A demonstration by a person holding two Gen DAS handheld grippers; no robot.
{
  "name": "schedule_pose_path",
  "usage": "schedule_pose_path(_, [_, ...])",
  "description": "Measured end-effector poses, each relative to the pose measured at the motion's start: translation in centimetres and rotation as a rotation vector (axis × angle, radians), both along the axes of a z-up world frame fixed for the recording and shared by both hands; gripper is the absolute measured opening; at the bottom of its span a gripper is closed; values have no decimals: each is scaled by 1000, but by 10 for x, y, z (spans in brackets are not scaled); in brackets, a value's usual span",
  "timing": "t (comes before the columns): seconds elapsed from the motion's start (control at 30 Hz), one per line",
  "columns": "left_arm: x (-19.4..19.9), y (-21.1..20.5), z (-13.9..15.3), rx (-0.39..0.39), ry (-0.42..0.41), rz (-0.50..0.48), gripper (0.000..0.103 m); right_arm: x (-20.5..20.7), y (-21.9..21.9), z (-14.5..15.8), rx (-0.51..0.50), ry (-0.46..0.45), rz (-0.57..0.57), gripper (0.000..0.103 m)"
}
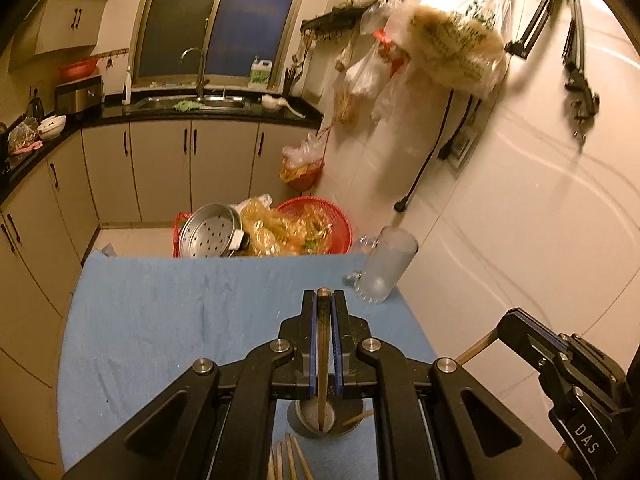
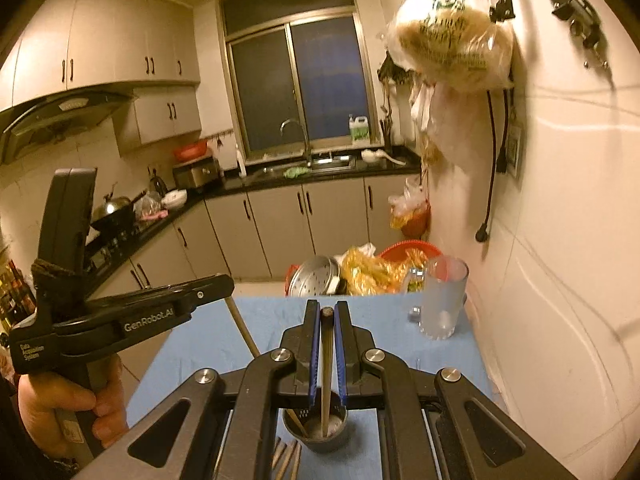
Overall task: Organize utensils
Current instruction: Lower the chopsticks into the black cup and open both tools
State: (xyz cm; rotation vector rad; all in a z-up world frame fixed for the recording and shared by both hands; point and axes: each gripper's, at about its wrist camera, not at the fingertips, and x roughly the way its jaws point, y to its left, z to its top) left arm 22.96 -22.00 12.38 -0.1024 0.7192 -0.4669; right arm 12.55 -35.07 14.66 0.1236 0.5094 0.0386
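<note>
1. The left gripper [image 1: 323, 300] has its fingers [image 1: 308, 320] drawn narrow on a chopstick [image 1: 322, 360], which stands upright between the blue pads.
2. That chopstick's lower end sits inside a dark cup [image 1: 320, 418] on the blue cloth [image 1: 180, 320] that covers the counter.
3. A second stick tip [image 1: 358, 418] leans against the cup's right rim in the left view.
4. More loose chopsticks [image 1: 290, 456] lie on the cloth just in front of the cup, near the bottom edge.
5. The right gripper [image 2: 327, 312] likewise has its fingers [image 2: 313, 328] closed narrow on a chopstick [image 2: 327, 372], upright, with its lower end inside the cup [image 2: 316, 426].
6. In the right view another stick [image 2: 296, 420] leans at the cup's left rim, and loose ones [image 2: 288, 456] lie on the cloth [image 2: 208, 340] beside it.
7. A frosted glass mug [image 1: 384, 268] stands at the far right corner of the cloth, well apart from the cup; it shows upright in the right view [image 2: 442, 300].
8. The person's left hand [image 2: 68, 404] grips the left gripper's handle, seen at the left of the right view.
9. Beyond the counter's far edge sit a steel steamer tray [image 1: 210, 232] and a red basket [image 1: 320, 220] with yellow bags.
</note>
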Motion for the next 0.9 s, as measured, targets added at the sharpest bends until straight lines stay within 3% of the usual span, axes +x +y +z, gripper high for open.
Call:
schedule_pose_path(0.5, [-9, 8, -41, 39, 105, 25, 7, -1, -5, -55, 0, 133, -8, 8])
schedule_pose_path(0.73, [-12, 13, -41, 46, 106, 23, 7, -2, -1, -59, -5, 141, -4, 11])
schedule_pose_path(0.83, [-14, 21, -36, 44, 92, 31, 11, -5, 3, -54, -24, 134, 0, 17])
schedule_pose_path(0.9, [-17, 31, -33, 44, 78, 49, 25, -11, 7, -50, -37, 124, 3, 24])
